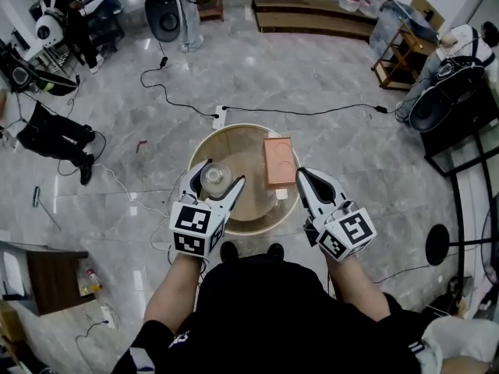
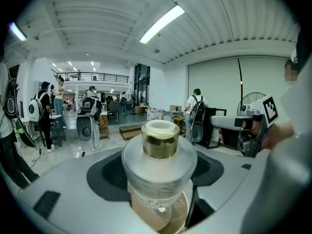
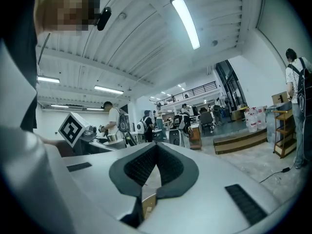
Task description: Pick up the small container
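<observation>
Between the left gripper's (image 1: 222, 174) jaws the small container (image 2: 158, 169) is clamped — best lifted straight and upright — right gripper (image 1: 302, 176) closed, empty.

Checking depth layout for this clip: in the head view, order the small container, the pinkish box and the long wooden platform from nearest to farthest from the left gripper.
1. small container, held between the jaws of the left gripper.
2. pinkish box, to the right on the round table.
3. long wooden platform, far across the floor.
</observation>
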`<state>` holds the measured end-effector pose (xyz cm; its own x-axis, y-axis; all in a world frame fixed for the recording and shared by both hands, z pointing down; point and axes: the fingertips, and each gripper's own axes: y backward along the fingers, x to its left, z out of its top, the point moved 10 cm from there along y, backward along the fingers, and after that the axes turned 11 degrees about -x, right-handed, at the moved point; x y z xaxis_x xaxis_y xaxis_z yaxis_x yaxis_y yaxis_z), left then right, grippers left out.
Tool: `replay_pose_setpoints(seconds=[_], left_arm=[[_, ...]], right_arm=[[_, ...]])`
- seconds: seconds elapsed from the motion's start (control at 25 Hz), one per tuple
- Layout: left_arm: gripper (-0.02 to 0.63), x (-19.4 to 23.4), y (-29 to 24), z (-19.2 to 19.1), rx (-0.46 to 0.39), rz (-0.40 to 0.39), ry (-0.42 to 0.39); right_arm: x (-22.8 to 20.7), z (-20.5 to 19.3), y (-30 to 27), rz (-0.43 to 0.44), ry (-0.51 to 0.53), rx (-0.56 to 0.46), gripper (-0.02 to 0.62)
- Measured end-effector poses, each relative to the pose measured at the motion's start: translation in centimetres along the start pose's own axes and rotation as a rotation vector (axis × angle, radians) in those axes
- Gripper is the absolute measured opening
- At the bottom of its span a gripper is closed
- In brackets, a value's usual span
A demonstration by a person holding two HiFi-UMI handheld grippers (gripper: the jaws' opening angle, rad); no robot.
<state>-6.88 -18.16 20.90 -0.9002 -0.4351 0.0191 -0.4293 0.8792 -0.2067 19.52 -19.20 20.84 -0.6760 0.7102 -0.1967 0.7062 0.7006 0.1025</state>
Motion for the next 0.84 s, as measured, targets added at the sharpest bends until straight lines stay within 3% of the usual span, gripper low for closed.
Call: replay_pose_setpoints(seconds=[0.44,0.84], left_arm=[[0.342,0.9,1.3,-0.1,0.021,0.023,-0.002],[0.342,1.8,1.7,-0.8,0.042,0.022,0.018]], right_arm=[[0.9,-0.8,-1.7,0.064,0.012,0.006,0.011],[1.3,-1.1,-2.6,0.065,-0.002,0.015,0.011]])
